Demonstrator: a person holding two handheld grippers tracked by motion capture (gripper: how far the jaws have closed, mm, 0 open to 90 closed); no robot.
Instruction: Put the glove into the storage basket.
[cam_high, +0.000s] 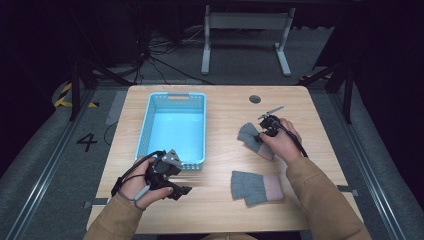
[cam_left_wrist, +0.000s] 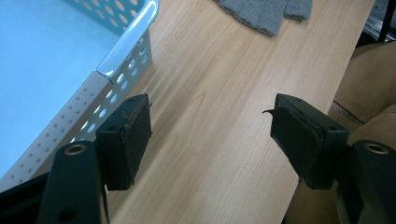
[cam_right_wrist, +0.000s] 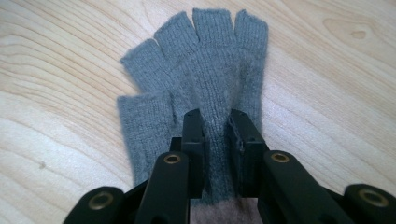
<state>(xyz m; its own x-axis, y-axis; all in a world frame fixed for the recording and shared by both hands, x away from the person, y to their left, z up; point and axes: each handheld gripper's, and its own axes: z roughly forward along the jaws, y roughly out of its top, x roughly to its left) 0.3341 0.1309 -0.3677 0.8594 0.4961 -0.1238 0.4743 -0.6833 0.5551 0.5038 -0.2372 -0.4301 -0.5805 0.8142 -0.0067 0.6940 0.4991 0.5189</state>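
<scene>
The work in hand is the collection of two grey fingerless gloves from the desk (cam_high: 220, 107), judged from the claw positions and the open basket.

**Near zone.** The near glove (cam_high: 256, 187) lies flat at about 5 o'clock from the desk centre, grey with a pink cuff, untouched and well apart from both claws. The left claw (cam_high: 181, 190) rests at about 7 o'clock, just beside the near right corner of the basket. In the left gripper view its jaws stand wide apart with only bare wood between them: released.

**Middle zone.** The far glove (cam_right_wrist: 201, 84) lies at about 3 o'clock, fingers pointing away from the person. The right claw (cam_right_wrist: 217, 144) sits over the palm area just above the cuff. Its jaws stand close together with a ridge of knit between the pads, which appear to press on it: grasping the far glove.

**Handling.** Both gloves are judged light, soft and limp. The knit will bunch under the pads rather than slip, and is not fragile. A pinch at mid-palm or at the cuff band gives the thickest fold; a pinch on a single finger stub is likely to hold too little fabric. Expect the free ends to droop when raised.

**Far zone.** The basket (cam_high: 145, 122) stands at about 10 o'clock, a light blue plastic tray with perforated walls and a handle slot in the far wall. Its interior holds nothing. A round grommet (cam_high: 255, 99) sits in the desk at about 1 o'clock.
</scene>
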